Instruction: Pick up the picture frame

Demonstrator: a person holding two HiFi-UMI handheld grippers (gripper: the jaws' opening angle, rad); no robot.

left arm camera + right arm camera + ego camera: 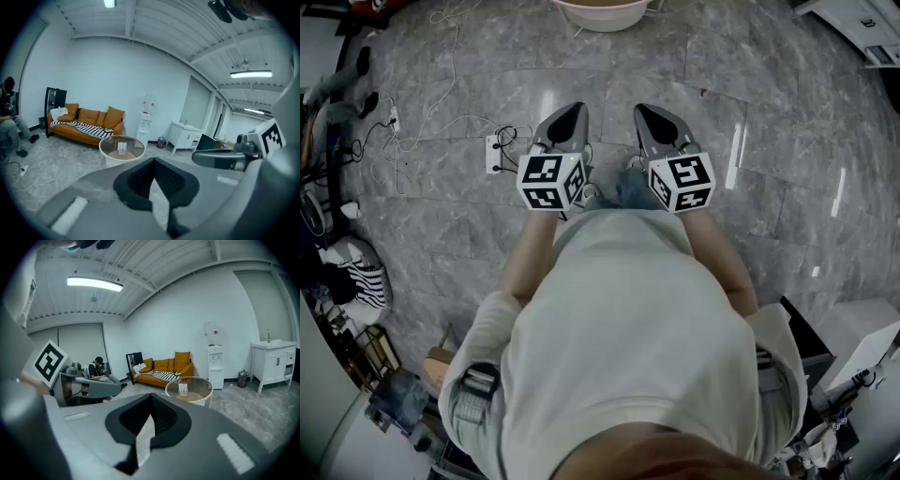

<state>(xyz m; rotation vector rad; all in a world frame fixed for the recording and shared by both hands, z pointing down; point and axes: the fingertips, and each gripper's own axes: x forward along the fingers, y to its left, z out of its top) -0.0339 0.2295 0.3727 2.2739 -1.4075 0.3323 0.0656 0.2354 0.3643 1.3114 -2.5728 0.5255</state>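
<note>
A small picture frame (122,148) stands upright on a round glass-topped table (108,146), well ahead of both grippers; the right gripper view shows the same frame (183,389) on the table (200,391). In the head view only the table's near rim (602,19) shows at the top edge, and the frame is not visible. My left gripper (570,114) and right gripper (647,114) are held side by side in front of my body, over the grey marble floor. The left gripper (153,160) is shut with nothing in it. The right gripper (151,398) is shut and empty too.
Behind the table are an orange sofa (86,123) with a striped blanket, a water dispenser (147,117) and a white sink cabinet (185,136). A power strip (494,153) and loose cables lie on the floor to my left. A person (98,369) sits at the far left.
</note>
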